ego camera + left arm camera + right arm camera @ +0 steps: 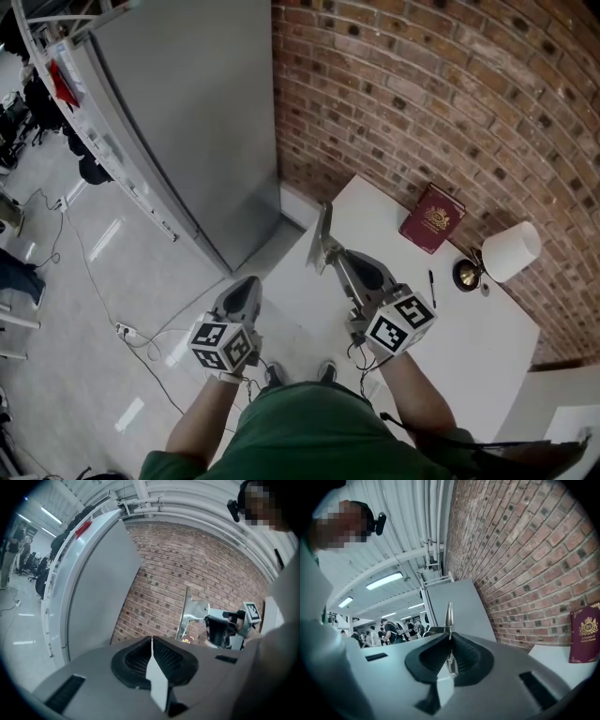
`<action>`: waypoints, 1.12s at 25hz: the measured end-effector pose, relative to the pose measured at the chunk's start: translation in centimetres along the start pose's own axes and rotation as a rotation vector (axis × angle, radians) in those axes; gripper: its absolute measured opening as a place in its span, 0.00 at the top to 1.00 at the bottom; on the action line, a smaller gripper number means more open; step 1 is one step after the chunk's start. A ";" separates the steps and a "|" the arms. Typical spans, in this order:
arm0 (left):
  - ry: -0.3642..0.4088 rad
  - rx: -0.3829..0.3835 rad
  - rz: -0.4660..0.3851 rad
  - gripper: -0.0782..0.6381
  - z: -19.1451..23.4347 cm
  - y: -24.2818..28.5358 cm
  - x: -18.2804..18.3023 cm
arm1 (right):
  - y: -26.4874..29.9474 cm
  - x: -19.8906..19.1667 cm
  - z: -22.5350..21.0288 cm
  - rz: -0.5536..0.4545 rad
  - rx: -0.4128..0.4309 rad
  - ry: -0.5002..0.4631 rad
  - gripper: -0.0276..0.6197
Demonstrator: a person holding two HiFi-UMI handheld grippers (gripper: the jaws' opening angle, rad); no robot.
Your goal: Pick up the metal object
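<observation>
Metal object (pixel 448 613) clamped between 2 jaws of right gripper (pixel 450 638) — tip protruding.

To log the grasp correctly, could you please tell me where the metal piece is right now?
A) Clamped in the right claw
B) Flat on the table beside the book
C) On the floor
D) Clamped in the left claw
A: the metal piece stands pinched between the jaws of the right claw and is held clear of the table, while the left claw is shut with nothing in it.
</observation>
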State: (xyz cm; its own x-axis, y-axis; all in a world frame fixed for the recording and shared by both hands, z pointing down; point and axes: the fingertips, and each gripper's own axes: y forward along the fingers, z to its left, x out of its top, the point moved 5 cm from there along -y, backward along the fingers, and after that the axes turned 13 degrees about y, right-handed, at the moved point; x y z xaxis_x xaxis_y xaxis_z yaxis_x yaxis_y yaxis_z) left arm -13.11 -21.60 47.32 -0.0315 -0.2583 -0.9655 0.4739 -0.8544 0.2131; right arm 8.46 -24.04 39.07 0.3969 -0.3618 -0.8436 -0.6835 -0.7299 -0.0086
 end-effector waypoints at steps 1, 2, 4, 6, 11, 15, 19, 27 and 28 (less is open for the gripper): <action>0.001 -0.001 -0.006 0.87 0.0 -0.1 0.3 | 0.0 0.1 0.3 -0.007 0.012 0.016 0.92; 0.001 -0.003 -0.013 0.87 0.0 -0.1 0.5 | -0.1 0.3 0.5 -0.014 0.025 0.032 0.92; 0.004 -0.011 -0.026 0.87 -0.3 -0.2 1.0 | -0.2 0.7 1.1 -0.027 0.049 0.058 0.93; 0.009 -0.018 -0.035 0.87 -0.6 -0.3 1.3 | -0.2 0.9 1.5 -0.036 0.065 0.075 0.93; 0.005 -0.022 -0.031 0.87 -1.1 -0.7 1.0 | -0.8 0.8 1.6 -0.054 0.098 0.143 0.92; 0.001 -0.015 -0.026 0.87 -1.3 -1.1 0.5 | -1.5 0.7 1.3 -0.084 0.139 0.224 0.92; -0.002 -0.009 -0.026 0.87 -1.4 -1.5 0.4 | -1.9 0.8 1.6 -0.091 0.153 0.238 0.92; -0.009 0.002 -0.020 0.87 -1.6 -2.4 0.1 | -2.2 0.8 2.7 -0.085 0.182 0.233 0.92; -0.010 0.004 -0.020 0.87 -1.6 -2.6 0.1 | -2.2 0.8 2.8 -0.085 0.186 0.234 0.92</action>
State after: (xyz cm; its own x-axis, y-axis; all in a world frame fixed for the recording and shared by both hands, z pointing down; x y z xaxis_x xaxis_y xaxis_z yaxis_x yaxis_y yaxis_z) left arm -12.89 -18.69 46.45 -0.0492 -0.2457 -0.9681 0.4693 -0.8613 0.1947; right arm 8.56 -21.05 36.93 0.5724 -0.4436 -0.6896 -0.7341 -0.6519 -0.1900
